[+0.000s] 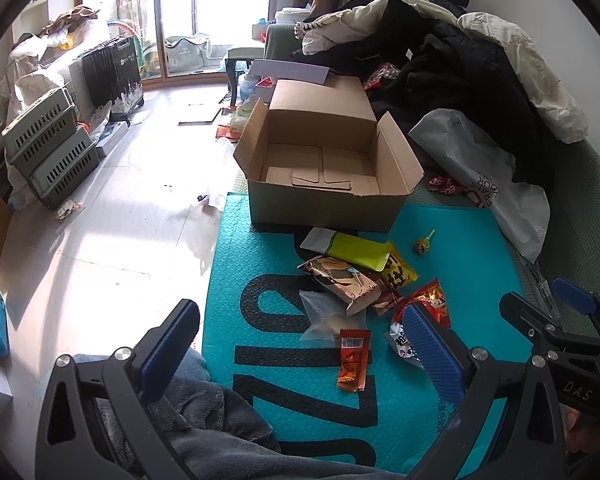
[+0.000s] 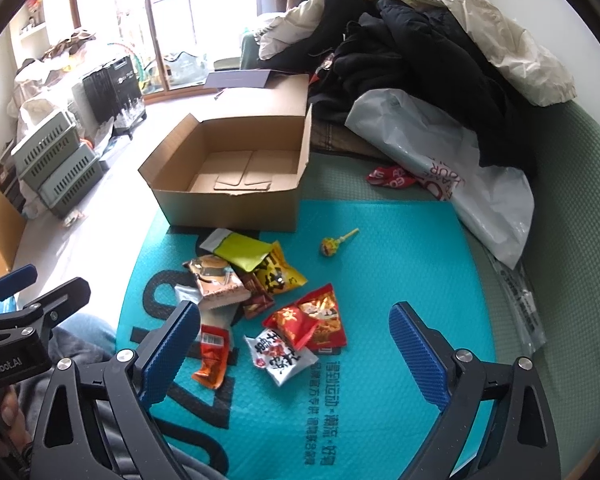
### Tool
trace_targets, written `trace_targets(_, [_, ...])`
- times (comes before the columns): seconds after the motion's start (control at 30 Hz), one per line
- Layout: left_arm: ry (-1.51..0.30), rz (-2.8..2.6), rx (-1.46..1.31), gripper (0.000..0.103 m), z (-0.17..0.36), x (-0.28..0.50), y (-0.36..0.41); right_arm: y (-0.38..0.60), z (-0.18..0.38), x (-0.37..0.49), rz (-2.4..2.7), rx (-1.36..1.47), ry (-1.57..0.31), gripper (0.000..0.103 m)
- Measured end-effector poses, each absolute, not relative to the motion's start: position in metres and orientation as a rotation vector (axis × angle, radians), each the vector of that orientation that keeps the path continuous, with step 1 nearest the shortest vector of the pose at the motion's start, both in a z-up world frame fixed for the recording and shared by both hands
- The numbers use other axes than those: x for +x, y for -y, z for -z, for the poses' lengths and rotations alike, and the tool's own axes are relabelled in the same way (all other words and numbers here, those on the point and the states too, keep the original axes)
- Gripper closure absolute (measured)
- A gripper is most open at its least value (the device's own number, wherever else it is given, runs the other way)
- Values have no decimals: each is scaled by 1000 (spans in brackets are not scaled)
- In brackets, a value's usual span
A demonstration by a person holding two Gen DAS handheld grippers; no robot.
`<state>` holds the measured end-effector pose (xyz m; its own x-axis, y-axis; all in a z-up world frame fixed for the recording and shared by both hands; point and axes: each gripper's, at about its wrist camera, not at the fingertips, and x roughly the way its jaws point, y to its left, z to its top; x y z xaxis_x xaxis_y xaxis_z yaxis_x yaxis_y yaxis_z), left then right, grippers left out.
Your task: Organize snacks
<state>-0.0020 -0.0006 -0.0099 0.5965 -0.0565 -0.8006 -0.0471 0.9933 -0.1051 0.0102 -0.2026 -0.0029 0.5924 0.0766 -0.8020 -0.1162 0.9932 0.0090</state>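
Note:
An open, empty cardboard box [image 1: 324, 200] [image 2: 236, 208] stands at the far end of a teal mat [image 1: 460, 248] [image 2: 400, 248]. Several snack packets lie in a heap before it: a yellow-green pouch [image 1: 352, 249] [image 2: 242, 252], a brown biscuit pack [image 1: 346, 282] [image 2: 216, 280], an orange sachet [image 1: 352, 360] [image 2: 211, 358], red packets [image 2: 320, 316] and a lollipop [image 1: 422, 245] [image 2: 332, 245] off to the right. My left gripper [image 1: 300, 356] hovers open over the near mat. My right gripper [image 2: 294, 354] hangs open just above the red and white packets.
A pile of dark and cream clothes [image 1: 452, 60] and a grey plastic bag [image 2: 460, 168] crowd the sofa right of the box. Stacked green baskets [image 1: 48, 148] and a black case [image 1: 114, 70] stand by the left wall. A grey blanket [image 1: 204, 420] lies near me.

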Motion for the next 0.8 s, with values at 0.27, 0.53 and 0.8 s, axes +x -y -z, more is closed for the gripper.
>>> trace_targets(0.27, [-931, 6, -117, 0, 8, -1, 2, 203, 4, 10, -111, -45, -930, 6])
trace_targets(0.53, [-928, 7, -116, 0, 6, -2, 3, 204, 3, 9, -112, -44, -930, 6])
trace_targets(0.8, [-917, 4, -117, 0, 2, -6, 5, 205, 3, 8, -115, -43, -926, 6])
